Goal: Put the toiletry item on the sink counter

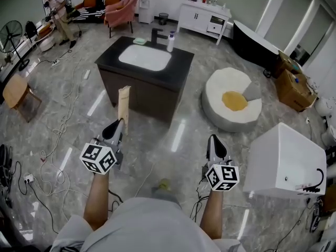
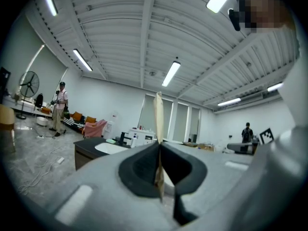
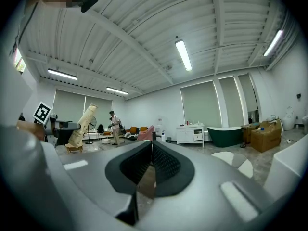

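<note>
grey floor separates the person from the black sink surface [image 1: 178,67], which is well apart ahead. the flat tan toiletry pack [image 1: 124,103] stands upright, long axis vertical. only its lower end is pinched in the closed left hand-held gripper [image 1: 119,125], so it could tilt or slip out during carrying. the right hand-held gripper [image 1: 214,143] is closed and empty.

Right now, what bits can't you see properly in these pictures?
- Print on the tan packet: too small in the head view, and the left gripper view shows only its thin edge.
- The packet's lower end: pinched inside the left gripper, covered by the jaws.
- The small green thing on the sink counter: too small in the head view to name.
- The label on the white bottle: too small to read.
</note>
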